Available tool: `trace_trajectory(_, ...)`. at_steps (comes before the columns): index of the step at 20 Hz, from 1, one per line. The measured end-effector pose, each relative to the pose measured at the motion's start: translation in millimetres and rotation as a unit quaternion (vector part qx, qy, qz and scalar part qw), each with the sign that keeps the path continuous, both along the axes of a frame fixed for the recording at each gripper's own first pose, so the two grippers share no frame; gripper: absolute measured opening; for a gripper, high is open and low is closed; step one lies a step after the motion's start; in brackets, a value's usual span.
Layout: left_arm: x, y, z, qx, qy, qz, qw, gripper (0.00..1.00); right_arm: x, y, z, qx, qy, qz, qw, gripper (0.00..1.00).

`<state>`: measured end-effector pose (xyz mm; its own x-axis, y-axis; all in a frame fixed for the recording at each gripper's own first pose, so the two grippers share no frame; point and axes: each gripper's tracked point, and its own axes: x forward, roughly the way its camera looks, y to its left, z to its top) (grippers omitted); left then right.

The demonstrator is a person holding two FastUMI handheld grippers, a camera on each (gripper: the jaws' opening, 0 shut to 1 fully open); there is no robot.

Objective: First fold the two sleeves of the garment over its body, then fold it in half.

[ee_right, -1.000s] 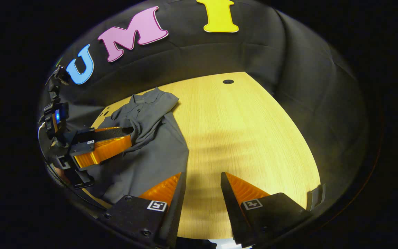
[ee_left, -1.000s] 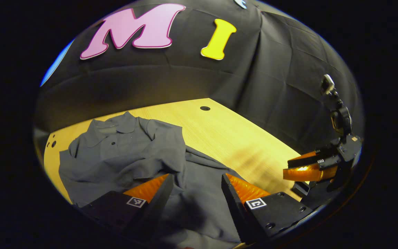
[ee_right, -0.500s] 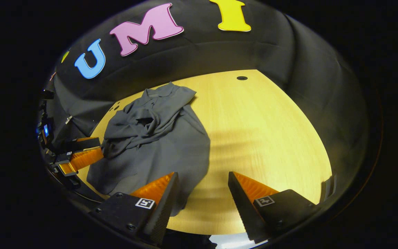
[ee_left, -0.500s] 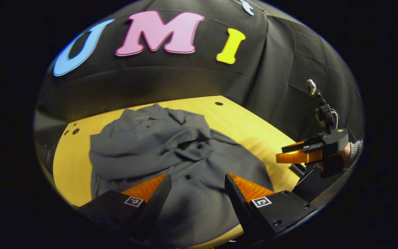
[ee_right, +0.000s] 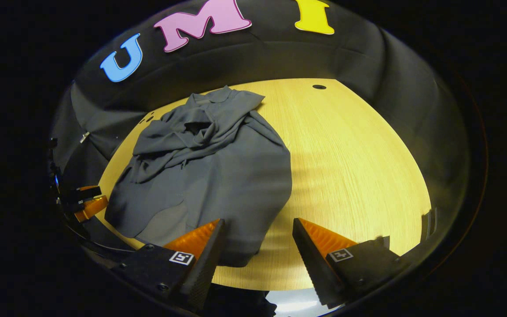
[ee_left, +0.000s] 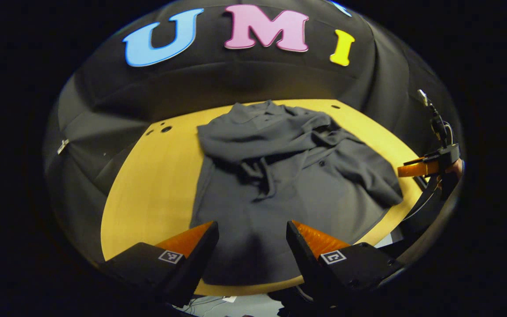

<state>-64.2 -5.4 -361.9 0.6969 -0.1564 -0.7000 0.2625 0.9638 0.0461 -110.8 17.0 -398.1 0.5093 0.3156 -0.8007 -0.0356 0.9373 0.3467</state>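
A dark grey collared shirt (ee_left: 288, 176) lies on the wooden table (ee_left: 156, 185), collar toward the far wall. Both sleeves are laid over its chest in a rumpled bunch (ee_right: 187, 136). The hem reaches the near table edge (ee_right: 236, 246). My left gripper (ee_left: 251, 231) hangs open above the hem, with nothing between its fingers. My right gripper (ee_right: 258, 229) is open too, over the shirt's right hem corner and bare wood. In the left gripper view the right gripper (ee_left: 425, 167) shows far right; in the right gripper view the left gripper (ee_right: 84, 202) shows far left.
Bare wood (ee_right: 359, 158) stretches to the right of the shirt. Small round holes mark the tabletop at the far corners (ee_left: 165, 129) (ee_right: 318, 86). Black cloth walls (ee_left: 218, 83) close in the table on the far and side edges.
Both grippers have drawn back toward the near table edge, away from the shirt. The sleeves, near the left gripper a second ago, now lie released across the chest. More of the shirt is in view.
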Motion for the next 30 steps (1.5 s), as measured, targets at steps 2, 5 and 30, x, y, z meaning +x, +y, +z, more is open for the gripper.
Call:
trace_trajectory(2, -11, 23, -13, 0.005, 0.016, 0.024, 1.0, 0.97, -3, 3, -5, -0.001, 0.008, -0.002, 1.0, 0.94)
trace_trajectory(5, -18, 43, -30, 0.013, 0.034, 0.045, 0.998, 0.97, -5, 7, -16, -0.008, 0.021, -0.001, 1.0, 0.94)
trace_trajectory(30, -49, 15, -61, -0.018, 0.117, -0.008, 0.993, 0.06, -30, 41, -25, -0.022, 0.023, 0.123, 0.992, 0.05)
